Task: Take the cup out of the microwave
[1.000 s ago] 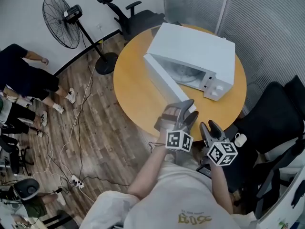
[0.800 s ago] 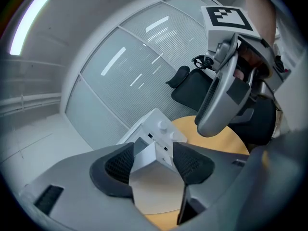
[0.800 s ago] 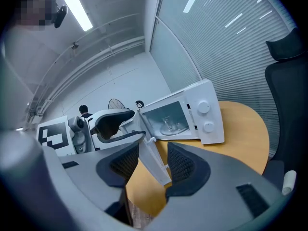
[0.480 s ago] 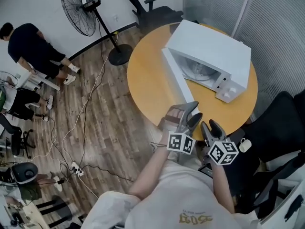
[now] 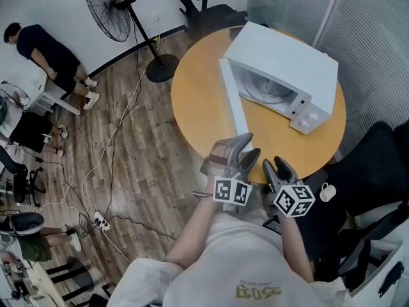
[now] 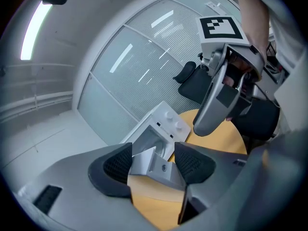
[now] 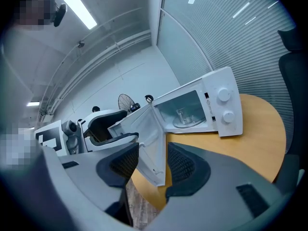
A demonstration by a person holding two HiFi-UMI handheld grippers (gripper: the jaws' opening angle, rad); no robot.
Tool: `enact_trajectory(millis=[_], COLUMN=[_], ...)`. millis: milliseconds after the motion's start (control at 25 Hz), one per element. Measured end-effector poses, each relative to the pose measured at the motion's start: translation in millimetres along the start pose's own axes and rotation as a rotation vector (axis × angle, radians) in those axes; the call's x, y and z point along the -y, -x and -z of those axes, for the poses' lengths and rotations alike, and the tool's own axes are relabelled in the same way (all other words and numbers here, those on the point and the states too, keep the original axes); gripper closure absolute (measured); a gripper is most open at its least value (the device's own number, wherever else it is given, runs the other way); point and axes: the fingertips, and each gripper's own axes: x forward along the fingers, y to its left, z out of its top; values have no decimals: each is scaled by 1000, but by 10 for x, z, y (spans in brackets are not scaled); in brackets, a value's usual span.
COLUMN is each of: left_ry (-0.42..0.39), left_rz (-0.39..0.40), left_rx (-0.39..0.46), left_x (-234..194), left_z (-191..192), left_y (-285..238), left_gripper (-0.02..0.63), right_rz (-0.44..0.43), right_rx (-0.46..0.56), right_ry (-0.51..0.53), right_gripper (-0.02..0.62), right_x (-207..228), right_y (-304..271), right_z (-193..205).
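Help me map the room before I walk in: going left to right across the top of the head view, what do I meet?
Person in dark shirt → fan → office chair → microwave.

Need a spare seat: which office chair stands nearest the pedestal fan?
The office chair by the wall, right of the fan; the larger chair stands across the table.

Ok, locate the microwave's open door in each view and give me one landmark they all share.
Head view: microwave door at centre, swung out toward the person.
Left gripper view: lower centre, below the cavity.
Right gripper view: centre left, left of the cavity.
Shared landmark: the control panel with two knobs.
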Motion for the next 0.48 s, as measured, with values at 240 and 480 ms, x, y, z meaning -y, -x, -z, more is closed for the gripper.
enact_trajectory(millis=[240, 480], left_ry=[252, 486], left_rz=[-98, -144], left_rx=[10, 40], left_x=[-233, -328], left_z=[271, 555], left_y=[162, 296], left_gripper=[215, 196], right_rz=[-16, -27], right_rx=[-19, -34], right_ry=[12, 13], right_gripper=[407, 407], right_x=[-75, -135], right_y=[-61, -125], right_z=[62, 83])
